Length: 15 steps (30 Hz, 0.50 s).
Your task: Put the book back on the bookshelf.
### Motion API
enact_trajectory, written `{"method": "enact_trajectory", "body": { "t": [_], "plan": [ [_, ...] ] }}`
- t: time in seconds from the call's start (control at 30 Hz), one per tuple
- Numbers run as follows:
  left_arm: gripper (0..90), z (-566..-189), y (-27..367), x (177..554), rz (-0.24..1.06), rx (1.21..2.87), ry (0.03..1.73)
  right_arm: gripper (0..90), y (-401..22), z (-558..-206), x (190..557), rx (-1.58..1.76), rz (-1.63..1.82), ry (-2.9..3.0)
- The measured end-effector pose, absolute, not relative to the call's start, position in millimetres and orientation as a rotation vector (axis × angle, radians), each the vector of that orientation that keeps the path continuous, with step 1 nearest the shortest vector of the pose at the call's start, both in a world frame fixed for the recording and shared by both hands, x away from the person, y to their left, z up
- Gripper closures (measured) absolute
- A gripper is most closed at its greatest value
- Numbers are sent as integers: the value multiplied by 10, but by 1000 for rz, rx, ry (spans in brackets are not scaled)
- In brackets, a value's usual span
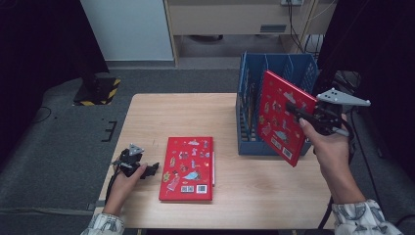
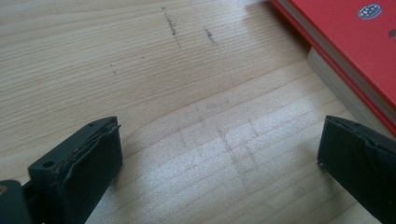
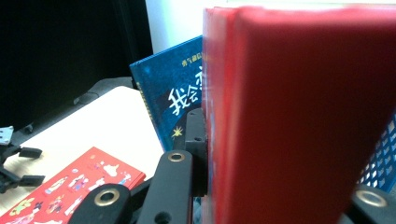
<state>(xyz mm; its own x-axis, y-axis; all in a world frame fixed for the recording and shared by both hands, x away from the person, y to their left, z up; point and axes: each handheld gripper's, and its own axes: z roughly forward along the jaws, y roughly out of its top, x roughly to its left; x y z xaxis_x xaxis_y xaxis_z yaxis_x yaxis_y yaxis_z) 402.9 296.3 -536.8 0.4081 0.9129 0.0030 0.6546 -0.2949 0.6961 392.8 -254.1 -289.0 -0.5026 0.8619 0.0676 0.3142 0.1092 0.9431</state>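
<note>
The right tool [image 1: 299, 113] is raised, clamped on 1 red book [image 1: 281, 117]; the left tool [image 2: 219, 154] is rested wide on the counter [image 1: 147, 117].

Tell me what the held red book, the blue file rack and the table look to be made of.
Held red book: a hardcover, likely board with a printed, slightly glossy cover; it stays rigid while clamped in the right gripper.
Blue file rack: probably moulded plastic, judging by the uniform blue colour and slotted, perforated walls.
Table: light wood or wood-look laminate; grain lines show, with a soft sheen and some dark scuffs.

Left tongs [image 1: 152, 169] rest low, jaws wide apart — right tongs [image 1: 293, 110] raised, clamped tight.
</note>
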Motion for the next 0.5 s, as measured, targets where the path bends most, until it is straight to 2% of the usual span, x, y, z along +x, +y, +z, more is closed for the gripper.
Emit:
{"method": "enact_trajectory", "body": {
  "t": [0.5],
  "plan": [
    [0,-5368,2959,4026,544,2049,1333,794,-2558,-2797,4172,1170,1348,1835]
  ]
}}
